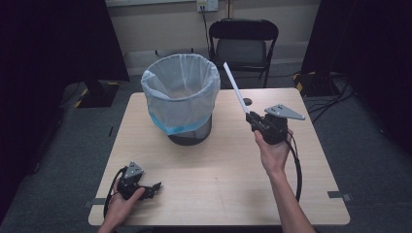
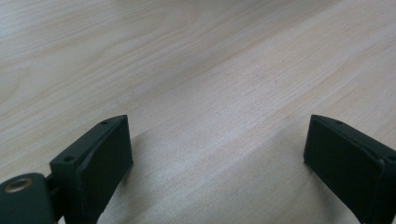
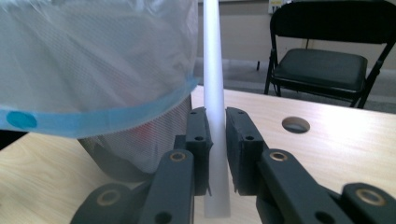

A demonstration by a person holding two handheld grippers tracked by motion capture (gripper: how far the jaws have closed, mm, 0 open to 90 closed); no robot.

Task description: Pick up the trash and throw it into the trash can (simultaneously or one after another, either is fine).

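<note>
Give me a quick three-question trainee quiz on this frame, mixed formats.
1. True or false: the right tongs are shut on the white stick.
2. What lines the waste bin? A) white bag B) newspaper C) nothing
3. Fill in: the left tongs stand ____ above the bare table.

Key: 1 true; 2 A; 3 open.

A lab-like recording room: black curtains hang on both sides, a plain wooden surface stands on grey carpet, cables trail across the floor, and a black folding chair waits by the wall socket.
</note>
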